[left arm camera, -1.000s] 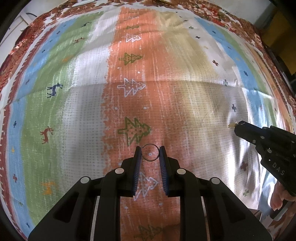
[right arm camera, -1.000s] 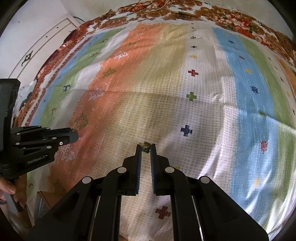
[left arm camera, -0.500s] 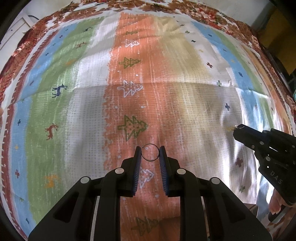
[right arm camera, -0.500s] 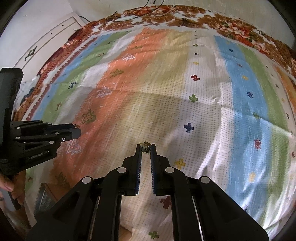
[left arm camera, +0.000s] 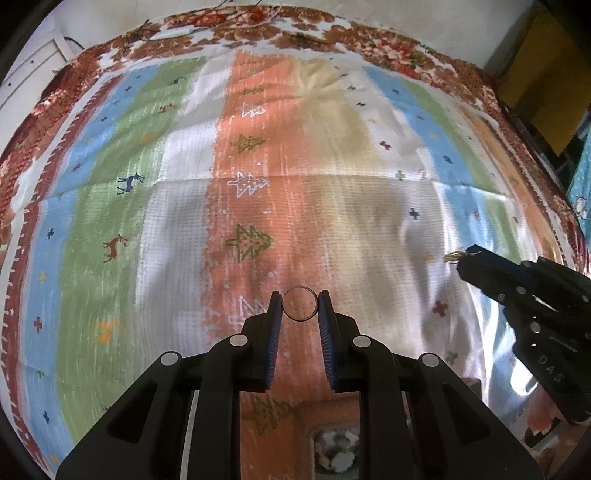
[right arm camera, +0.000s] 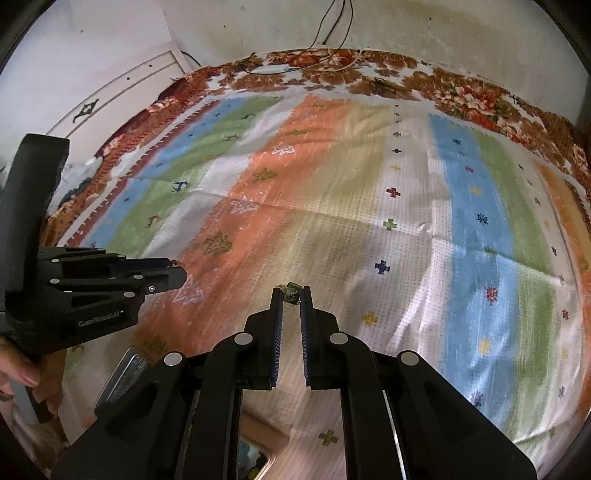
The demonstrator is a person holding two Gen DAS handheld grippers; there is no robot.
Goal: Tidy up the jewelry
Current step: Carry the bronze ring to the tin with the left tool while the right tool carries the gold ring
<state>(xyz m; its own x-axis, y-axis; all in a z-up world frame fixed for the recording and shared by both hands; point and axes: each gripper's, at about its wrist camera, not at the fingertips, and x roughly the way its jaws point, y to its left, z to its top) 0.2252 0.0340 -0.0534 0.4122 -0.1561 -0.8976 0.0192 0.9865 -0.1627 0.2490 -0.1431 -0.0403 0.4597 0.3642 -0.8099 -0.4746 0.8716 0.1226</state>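
My left gripper is shut on a thin silver ring, held upright between its fingertips above the striped bedspread. My right gripper is shut on a small gold ornament with a green stone. In the left wrist view the right gripper reaches in from the right with the gold piece at its tip. In the right wrist view the left gripper reaches in from the left.
A wooden jewelry box with pale pieces inside lies under the left gripper at the near edge; it also shows in the right wrist view. A mirrored lid or tray stands beside it. A wall and cables lie beyond the bed.
Both grippers have pulled back and risen with their pieces still held. More of the bedspread, the far wall and the box at the near edge have come into view.
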